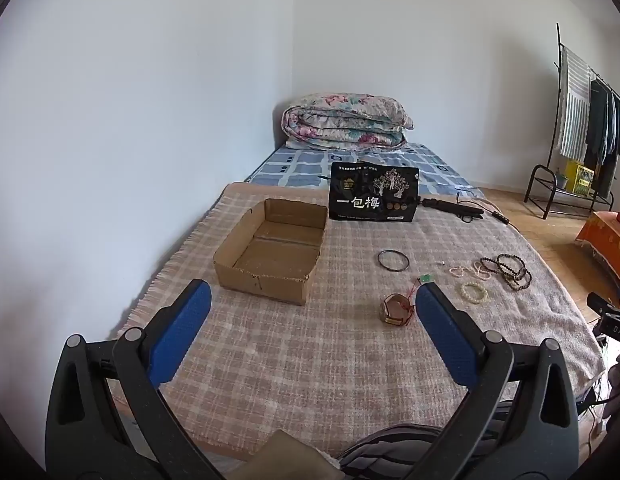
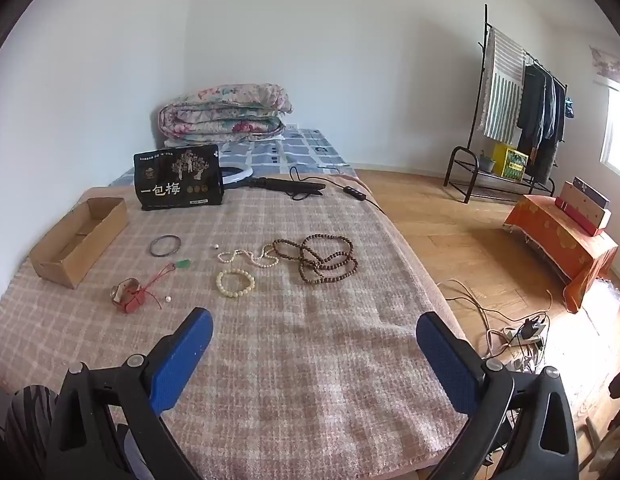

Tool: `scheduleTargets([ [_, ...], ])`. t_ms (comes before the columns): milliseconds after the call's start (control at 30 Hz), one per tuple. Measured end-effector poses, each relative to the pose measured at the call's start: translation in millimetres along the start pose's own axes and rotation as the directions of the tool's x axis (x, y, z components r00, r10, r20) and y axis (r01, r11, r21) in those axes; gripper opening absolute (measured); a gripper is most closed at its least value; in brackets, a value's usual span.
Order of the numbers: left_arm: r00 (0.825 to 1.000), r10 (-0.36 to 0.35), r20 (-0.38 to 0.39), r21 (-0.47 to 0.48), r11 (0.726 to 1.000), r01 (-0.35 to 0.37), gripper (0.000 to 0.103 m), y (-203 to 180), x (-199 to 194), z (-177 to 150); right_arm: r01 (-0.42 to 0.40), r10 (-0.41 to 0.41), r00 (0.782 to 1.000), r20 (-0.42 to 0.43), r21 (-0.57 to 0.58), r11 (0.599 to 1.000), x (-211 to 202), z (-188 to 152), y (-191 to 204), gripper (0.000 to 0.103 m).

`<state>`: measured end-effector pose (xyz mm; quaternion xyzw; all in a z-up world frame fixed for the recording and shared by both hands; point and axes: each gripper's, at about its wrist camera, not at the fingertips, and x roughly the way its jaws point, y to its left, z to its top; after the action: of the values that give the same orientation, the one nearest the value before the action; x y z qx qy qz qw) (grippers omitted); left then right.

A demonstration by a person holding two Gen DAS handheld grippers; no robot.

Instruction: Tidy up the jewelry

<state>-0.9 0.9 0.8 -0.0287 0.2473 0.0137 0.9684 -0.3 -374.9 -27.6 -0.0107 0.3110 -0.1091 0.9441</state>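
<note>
two tongs (image 1: 313,308), one box (image 1: 270,248)

Both wrist cams sit low at the near end of the plaid blanket (image 1: 294,360), pitched down, facing along the bed toward the folded quilt (image 1: 346,126) in the far corner. The left cam is nearer the cardboard box (image 1: 272,250), which fills its mid-frame; the right cam sits further right, box (image 2: 80,240) at its left edge, floor and clothes rack (image 2: 510,108) visible. Shared: box, black pouch (image 1: 373,198), quilt, blanket.
</note>
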Motion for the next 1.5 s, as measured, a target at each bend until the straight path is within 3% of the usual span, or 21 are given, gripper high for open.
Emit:
scheduleTargets([
  [267,0.999,0.009,0.046,0.019,1.0,-0.01,0.103,-1,-13,4,-0.018,0.017,1.0,0.008,0.028,0.999,-2,1,0,0.103],
  [1500,0.998,0.0,0.062,0.015,1.0,-0.001,0.103,-8,-18,16,-0.027,0.026,0.999,0.022,0.02,0.999,-6,6,3,0.103],
])
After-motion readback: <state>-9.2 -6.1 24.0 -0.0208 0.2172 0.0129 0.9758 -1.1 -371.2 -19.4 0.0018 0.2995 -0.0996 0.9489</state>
